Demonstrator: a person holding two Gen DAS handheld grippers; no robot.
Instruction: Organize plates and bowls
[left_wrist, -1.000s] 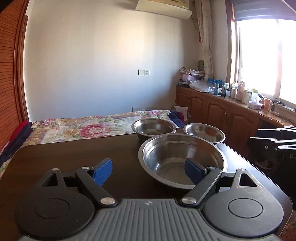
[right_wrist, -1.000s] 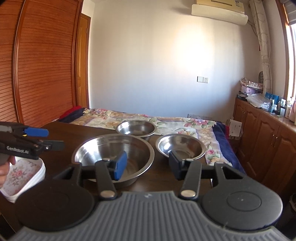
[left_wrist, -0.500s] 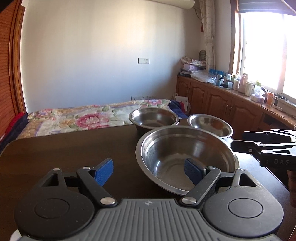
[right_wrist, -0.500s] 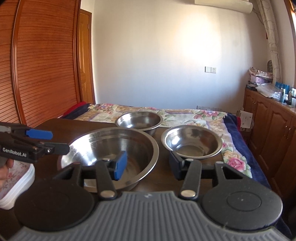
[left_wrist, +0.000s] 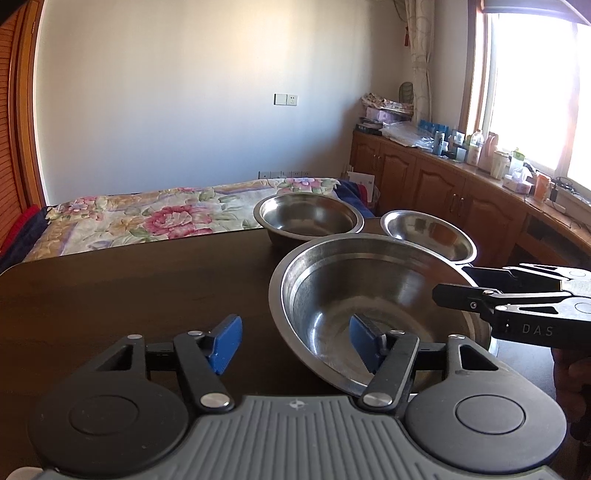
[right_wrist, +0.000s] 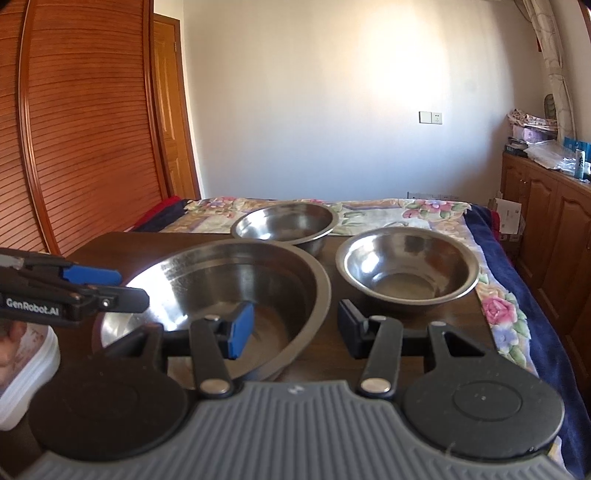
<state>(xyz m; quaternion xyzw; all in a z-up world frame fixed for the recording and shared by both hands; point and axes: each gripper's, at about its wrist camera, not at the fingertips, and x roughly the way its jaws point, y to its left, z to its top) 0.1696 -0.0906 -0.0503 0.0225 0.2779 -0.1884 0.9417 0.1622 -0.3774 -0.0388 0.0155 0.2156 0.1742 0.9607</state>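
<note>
Both claws gape wide and hold nothing. Nearest, the right gripper (right_wrist: 295, 330) straddles the right rim of the big bowl (right_wrist: 221, 295) on the table (left_wrist: 129, 288); the left gripper (left_wrist: 295, 345) straddles its left rim. Just behind sit two smaller bowls: the shallow bowl (right_wrist: 408, 267) lies ahead and right of the right gripper, the nearer one to it, and the deep bowl (right_wrist: 286, 225) sits farthest back.
</note>
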